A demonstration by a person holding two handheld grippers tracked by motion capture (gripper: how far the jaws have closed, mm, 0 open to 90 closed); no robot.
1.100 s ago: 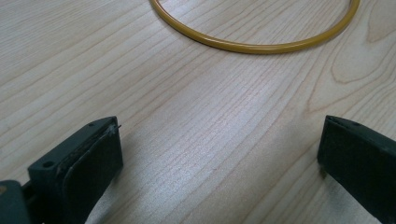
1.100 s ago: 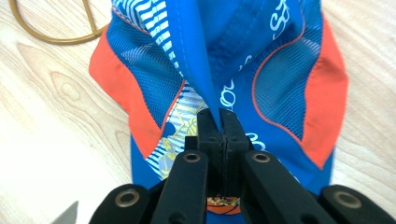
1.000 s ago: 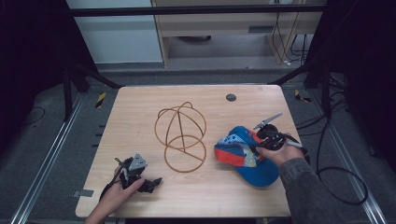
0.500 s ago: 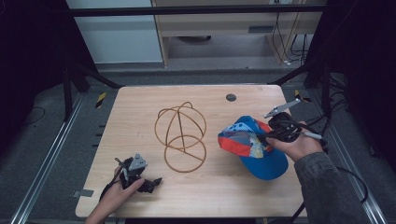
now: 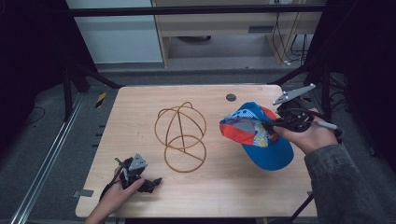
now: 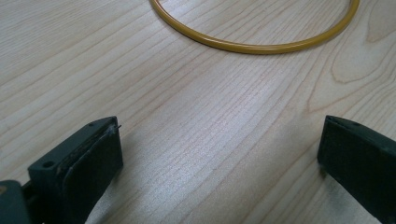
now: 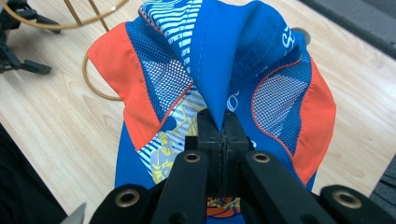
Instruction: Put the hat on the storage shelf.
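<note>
Cap [image 5: 259, 135], blue-orange, at table's [image 5: 140, 107] 3 o'clock, pinched by right gripper [image 5: 270, 125]. Left gripper [image 5: 156, 182] at 7 o'clock, jaws wide, empty. Wire stand [image 5: 182, 135] centre.

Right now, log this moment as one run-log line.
right gripper: shut on cap, lifting its crown | left gripper: open, on table | wire hat stand: bare

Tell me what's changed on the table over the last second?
The right claw, shut on the cap, has lifted its crown up and toward the table's right edge, leaving the brim low. The left claw, open, and the wire stand stayed where they were.
</note>
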